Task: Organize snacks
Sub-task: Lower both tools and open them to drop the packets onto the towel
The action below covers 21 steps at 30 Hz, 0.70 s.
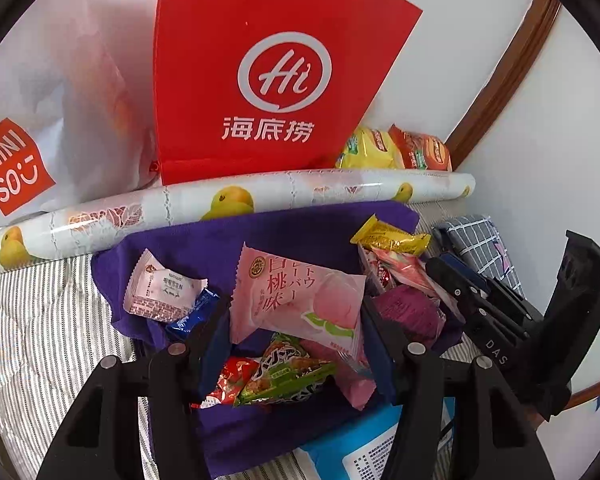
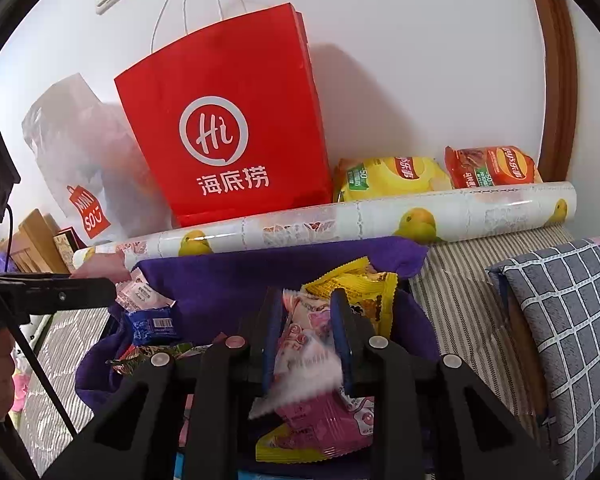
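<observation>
A purple cloth [image 1: 204, 240] on the striped bed holds several snack packets. My left gripper [image 1: 296, 312] is open, its fingers on either side of a pink peach-flavour packet [image 1: 300, 296]; a green packet [image 1: 284, 376] and a red one [image 1: 232, 380] lie below it. A pale pink packet [image 1: 160, 288] and a blue one [image 1: 192, 312] lie to the left. My right gripper [image 2: 306, 320] is shut on a pink-and-white packet [image 2: 304, 352], with a yellow packet [image 2: 356, 284] behind it. The right gripper also shows in the left wrist view [image 1: 496, 308].
A red paper bag [image 2: 228, 120] and a white Miniso bag [image 2: 84, 168] stand against the wall behind a rolled duck-print sheet [image 2: 340, 220]. Yellow [image 2: 392, 176] and orange [image 2: 492, 168] chip bags lie by the wall. A grey checked pillow [image 2: 560, 320] is at the right.
</observation>
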Available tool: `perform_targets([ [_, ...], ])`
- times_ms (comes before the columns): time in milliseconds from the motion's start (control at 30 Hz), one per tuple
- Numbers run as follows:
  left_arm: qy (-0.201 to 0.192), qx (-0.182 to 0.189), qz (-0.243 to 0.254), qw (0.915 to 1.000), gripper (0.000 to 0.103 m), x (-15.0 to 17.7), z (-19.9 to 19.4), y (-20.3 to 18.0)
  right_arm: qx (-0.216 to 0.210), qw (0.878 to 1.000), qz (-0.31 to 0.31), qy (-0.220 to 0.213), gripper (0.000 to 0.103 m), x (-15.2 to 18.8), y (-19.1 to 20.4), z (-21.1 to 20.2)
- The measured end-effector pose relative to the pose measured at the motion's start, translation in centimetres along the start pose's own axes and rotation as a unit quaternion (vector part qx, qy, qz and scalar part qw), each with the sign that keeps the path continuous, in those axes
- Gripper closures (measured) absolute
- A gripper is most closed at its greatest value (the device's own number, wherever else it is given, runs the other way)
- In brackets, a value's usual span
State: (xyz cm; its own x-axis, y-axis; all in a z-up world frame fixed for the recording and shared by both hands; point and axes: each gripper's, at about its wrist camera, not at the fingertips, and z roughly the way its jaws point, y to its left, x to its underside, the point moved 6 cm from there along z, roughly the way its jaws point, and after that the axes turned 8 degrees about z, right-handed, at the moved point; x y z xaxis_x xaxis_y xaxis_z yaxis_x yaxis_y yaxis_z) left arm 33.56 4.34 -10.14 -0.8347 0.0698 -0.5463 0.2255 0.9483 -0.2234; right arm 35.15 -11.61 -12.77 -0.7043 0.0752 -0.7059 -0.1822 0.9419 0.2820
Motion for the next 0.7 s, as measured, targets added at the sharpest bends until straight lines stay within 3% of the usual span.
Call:
perform_targets([
  [700,0.049,-0.015,-0.009,0.9987,0.045,1.1,3.0,0.7,0.015,0.999,-0.015,0.026,0.078,1.3,-0.2,1.7],
])
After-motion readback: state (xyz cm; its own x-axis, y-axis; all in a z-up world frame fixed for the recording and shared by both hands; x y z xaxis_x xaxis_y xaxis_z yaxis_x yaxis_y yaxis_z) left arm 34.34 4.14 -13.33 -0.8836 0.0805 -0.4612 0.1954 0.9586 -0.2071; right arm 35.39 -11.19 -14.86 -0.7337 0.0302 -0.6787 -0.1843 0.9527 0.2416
